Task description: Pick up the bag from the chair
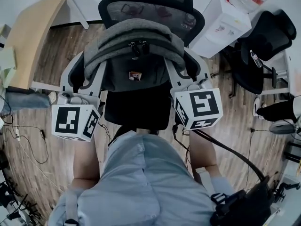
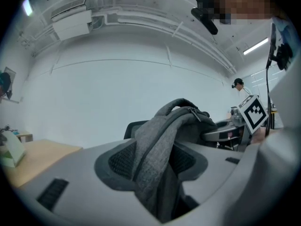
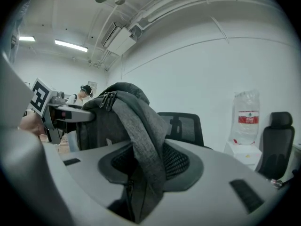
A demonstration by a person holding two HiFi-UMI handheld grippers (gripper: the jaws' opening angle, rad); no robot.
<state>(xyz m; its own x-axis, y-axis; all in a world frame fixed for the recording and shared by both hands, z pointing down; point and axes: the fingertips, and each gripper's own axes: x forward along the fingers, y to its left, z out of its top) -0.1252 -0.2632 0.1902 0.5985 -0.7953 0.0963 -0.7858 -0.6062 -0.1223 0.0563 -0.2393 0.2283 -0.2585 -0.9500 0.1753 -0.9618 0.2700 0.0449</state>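
A grey backpack [image 1: 136,36] sits against the mesh back of a black office chair [image 1: 150,1], above the dark seat [image 1: 136,109]. My left gripper [image 1: 91,67] clamps the bag's left side, and my right gripper [image 1: 186,65] clamps its right side. In the left gripper view a fold of grey fabric [image 2: 164,135] is pinched between the jaws of the left gripper [image 2: 155,173]. The right gripper view shows the same: bag fabric [image 3: 136,117] caught between the jaws of the right gripper [image 3: 146,168]. The zip pulls [image 1: 137,46] lie on top. I cannot tell whether the bag's base touches the seat.
A wooden desk [image 1: 33,36] stands at the left. At the right are a white water dispenser [image 1: 221,22] and a second black chair [image 1: 263,41]. Cables [image 1: 28,140] trail over the wood floor. Another person [image 2: 241,91] stands in the background.
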